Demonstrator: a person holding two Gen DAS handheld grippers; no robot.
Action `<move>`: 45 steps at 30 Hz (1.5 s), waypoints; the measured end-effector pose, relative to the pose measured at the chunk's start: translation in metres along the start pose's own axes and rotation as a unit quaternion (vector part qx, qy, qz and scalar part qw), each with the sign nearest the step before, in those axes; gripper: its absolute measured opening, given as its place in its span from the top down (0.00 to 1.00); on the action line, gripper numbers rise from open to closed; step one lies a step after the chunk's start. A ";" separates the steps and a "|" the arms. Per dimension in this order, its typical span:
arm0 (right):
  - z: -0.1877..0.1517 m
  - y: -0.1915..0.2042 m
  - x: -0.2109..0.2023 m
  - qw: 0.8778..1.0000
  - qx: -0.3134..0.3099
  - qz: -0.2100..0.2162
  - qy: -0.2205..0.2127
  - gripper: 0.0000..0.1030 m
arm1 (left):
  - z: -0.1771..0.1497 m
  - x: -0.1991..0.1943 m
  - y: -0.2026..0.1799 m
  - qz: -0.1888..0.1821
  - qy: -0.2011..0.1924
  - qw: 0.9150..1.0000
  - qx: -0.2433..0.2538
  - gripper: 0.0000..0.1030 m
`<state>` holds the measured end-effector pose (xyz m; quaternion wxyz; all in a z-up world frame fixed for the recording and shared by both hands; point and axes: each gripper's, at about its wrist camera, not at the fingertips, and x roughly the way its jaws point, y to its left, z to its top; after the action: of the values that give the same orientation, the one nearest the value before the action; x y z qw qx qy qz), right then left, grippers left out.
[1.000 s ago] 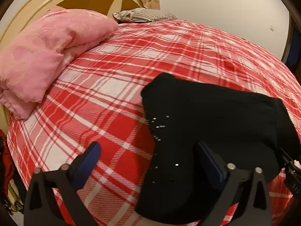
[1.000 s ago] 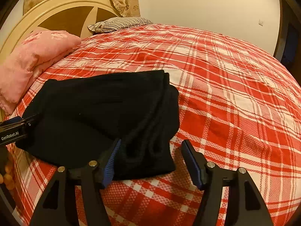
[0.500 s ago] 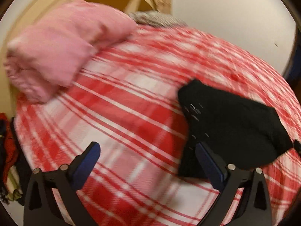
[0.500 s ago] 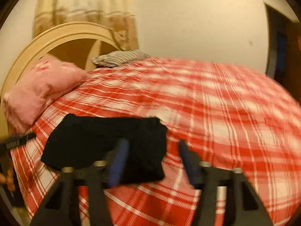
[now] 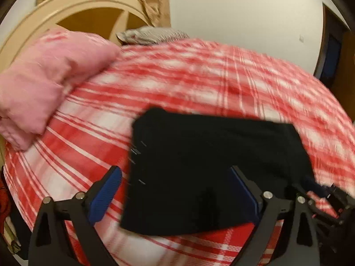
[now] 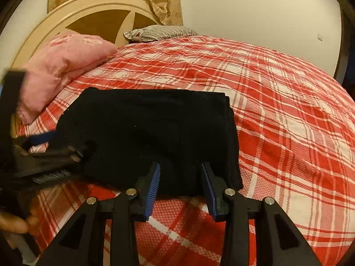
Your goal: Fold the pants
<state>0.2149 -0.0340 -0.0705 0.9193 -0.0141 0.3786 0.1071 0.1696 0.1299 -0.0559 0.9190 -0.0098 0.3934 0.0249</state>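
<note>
The black pants (image 5: 210, 166) lie folded into a flat rectangle on the red plaid bedspread (image 5: 199, 84). My left gripper (image 5: 175, 190) hovers over their near left corner. Its jaws are wide and closing, the cloth lies between the blue pads (image 5: 106, 190), and they do not press it. In the right wrist view the pants (image 6: 144, 133) fill the middle. My right gripper (image 6: 180, 184) stands at their near edge, jaws narrowed but open, with the hem between the pads untouched. The left gripper (image 6: 44, 155) shows at that view's left, blurred.
A pink pillow (image 6: 62, 66) and a striped pillow (image 6: 159, 32) lie by the cream headboard (image 6: 88, 6). A hand (image 6: 13, 221) holds the left gripper's handle. Bare bedspread (image 6: 288, 122) stretches to the right of the pants. A dark doorway (image 5: 332, 55) stands at far right.
The right jaws have narrowed. Both grippers swung away from the pants and came back to their near edge. The pants now lie in a neater rectangle.
</note>
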 end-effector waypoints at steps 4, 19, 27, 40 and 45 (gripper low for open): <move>-0.004 -0.005 -0.019 0.998 0.052 0.019 0.003 0.61 | -0.013 0.020 0.004 0.003 0.029 1.000 -0.002 0.04; -0.066 0.015 -0.103 0.988 0.150 0.034 -0.034 0.38 | -0.044 -0.046 0.031 0.033 0.024 0.999 -0.008 0.03; -0.090 0.033 -0.165 0.984 0.140 -0.005 -0.114 0.38 | -0.075 -0.116 0.031 0.038 -0.047 0.998 0.008 0.03; -0.100 0.047 -0.225 0.969 0.135 -0.047 -0.203 0.33 | -0.087 -0.182 0.021 0.027 -0.107 0.993 0.028 0.00; -0.100 0.051 -0.225 0.969 0.130 -0.049 -0.205 0.33 | -0.089 -0.190 0.023 0.030 -0.118 0.992 0.023 0.00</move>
<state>-0.0207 -0.0373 0.0184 0.9754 0.1090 0.1913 0.0121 -0.0269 0.1425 0.0200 0.9577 0.0261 0.2830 0.0440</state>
